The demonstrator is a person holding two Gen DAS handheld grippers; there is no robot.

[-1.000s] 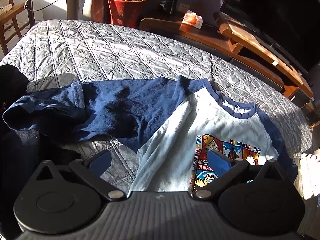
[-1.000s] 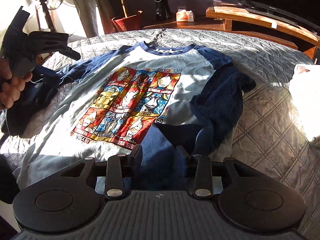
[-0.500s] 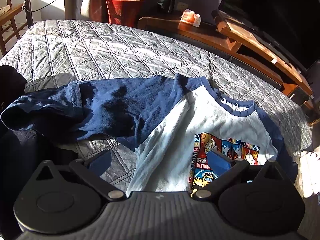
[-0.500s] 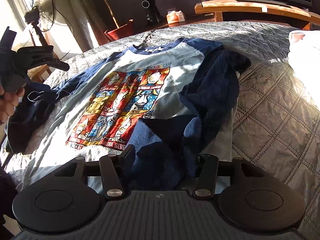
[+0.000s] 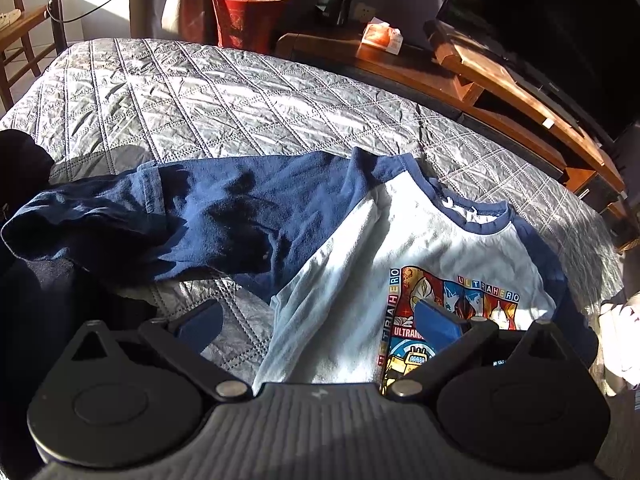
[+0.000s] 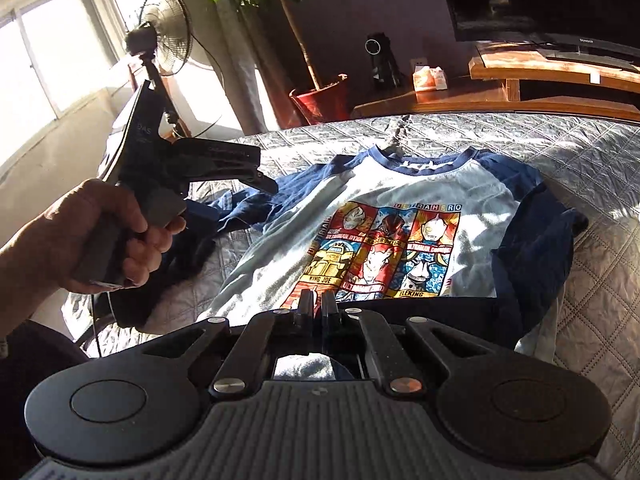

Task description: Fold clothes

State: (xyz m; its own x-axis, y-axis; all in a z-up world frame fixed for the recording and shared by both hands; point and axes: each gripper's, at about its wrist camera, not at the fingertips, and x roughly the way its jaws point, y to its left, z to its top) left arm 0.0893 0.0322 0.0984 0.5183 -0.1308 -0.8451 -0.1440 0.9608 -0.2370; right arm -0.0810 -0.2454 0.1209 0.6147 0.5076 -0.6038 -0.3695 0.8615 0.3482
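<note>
Ahead of the wide-spread left gripper point(image 5: 318, 322), a raglan T-shirt point(image 5: 400, 256) with navy sleeves and a cartoon print lies on the quilted grey bedspread point(image 5: 224, 108), its long sleeve point(image 5: 224, 224) rumpled off to the left. A red plant pot point(image 5: 248, 16) holding soil and a bare trunk stands beyond the bed, beside a wooden TV bench point(image 5: 500, 76). The right gripper point(image 6: 318, 308) has its fingers nearly together at the shirt's near hem; whether cloth is pinched between them cannot be told.

The left wrist view looks from low over the bed's near left, facing the far right toward the TV stand point(image 5: 516, 80). The right wrist view sits near the shirt's hem, facing far toward the fan point(image 6: 166, 34). Both share the printed shirt point(image 5: 404, 232) point(image 6: 404, 200) (and the red plant pot point(image 5: 248, 20) point(image 6: 320, 100)).
</note>
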